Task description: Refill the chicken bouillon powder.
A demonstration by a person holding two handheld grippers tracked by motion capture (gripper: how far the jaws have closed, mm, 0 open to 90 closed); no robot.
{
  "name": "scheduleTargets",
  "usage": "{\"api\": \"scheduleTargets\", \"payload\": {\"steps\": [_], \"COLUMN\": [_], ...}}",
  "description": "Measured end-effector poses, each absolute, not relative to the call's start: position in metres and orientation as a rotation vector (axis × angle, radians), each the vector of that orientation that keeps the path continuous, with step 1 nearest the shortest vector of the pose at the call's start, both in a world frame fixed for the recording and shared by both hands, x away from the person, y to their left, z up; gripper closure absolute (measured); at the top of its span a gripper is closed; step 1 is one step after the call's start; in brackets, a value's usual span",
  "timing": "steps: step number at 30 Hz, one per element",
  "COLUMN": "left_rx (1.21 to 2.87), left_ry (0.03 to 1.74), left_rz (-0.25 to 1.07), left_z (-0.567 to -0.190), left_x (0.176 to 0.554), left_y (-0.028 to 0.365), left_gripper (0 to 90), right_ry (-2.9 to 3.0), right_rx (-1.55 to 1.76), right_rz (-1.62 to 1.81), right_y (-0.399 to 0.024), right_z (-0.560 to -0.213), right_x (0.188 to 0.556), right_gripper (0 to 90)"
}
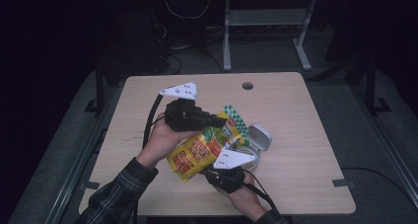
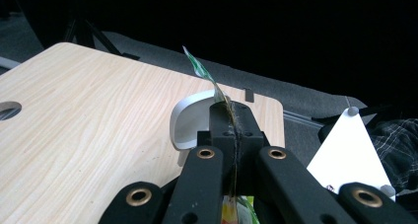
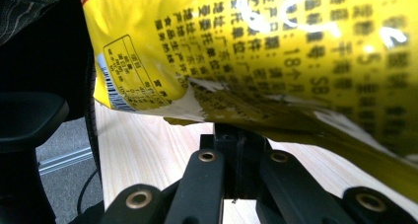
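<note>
A yellow snack bag (image 1: 197,152) with a green-and-white checked top hangs tilted above the table between both grippers. My left gripper (image 1: 221,120) is shut on the bag's top strip (image 2: 204,73), which sticks up edge-on from between its jaws (image 2: 231,110). My right gripper (image 1: 219,168) comes from the near side and is shut on the bag's lower edge. In the right gripper view the printed yellow bag (image 3: 276,51) spreads just above its closed tips (image 3: 237,130).
A white round container (image 1: 259,137) with its lid raised sits on the wooden table (image 1: 296,110) just right of the bag, also behind my left jaws (image 2: 190,120). A cable hole (image 1: 247,86) lies near the far edge. Dark floor and a desk frame lie beyond.
</note>
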State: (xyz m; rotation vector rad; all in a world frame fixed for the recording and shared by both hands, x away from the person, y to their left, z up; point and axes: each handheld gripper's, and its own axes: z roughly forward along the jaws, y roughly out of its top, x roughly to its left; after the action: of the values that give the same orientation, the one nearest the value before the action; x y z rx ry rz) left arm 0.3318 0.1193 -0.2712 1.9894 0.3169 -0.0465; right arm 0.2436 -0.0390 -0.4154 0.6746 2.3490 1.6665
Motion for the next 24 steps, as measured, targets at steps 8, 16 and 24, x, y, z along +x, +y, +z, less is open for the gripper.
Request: {"api": "scheduleTargets", "payload": {"steps": [8,16,24], "left_rx": [2.007,2.022,2.038], "left_ry": [0.330,0.349,0.364], "left_rz": [-0.054,-0.053,-0.059], "left_z": [-0.2733,-0.2738,-0.2761], "left_x": [0.3327,0.3339,0.3356], "left_y": [0.1171,0.1155,0.1133], "left_gripper": [90.0,90.0,90.0], "right_ry": [2.352,2.356,2.367], "right_rx": [0.662,0.665,0.635], "right_rz": [1.681,1.725,1.733], "right_y": [-0.0358,-0.0336,-0.0314], "right_z": [-0.4161,-0.4173,-0.4171], "right_x": [0.2421,0.2434,0.2437], "right_gripper": [90.0,90.0,90.0]}}
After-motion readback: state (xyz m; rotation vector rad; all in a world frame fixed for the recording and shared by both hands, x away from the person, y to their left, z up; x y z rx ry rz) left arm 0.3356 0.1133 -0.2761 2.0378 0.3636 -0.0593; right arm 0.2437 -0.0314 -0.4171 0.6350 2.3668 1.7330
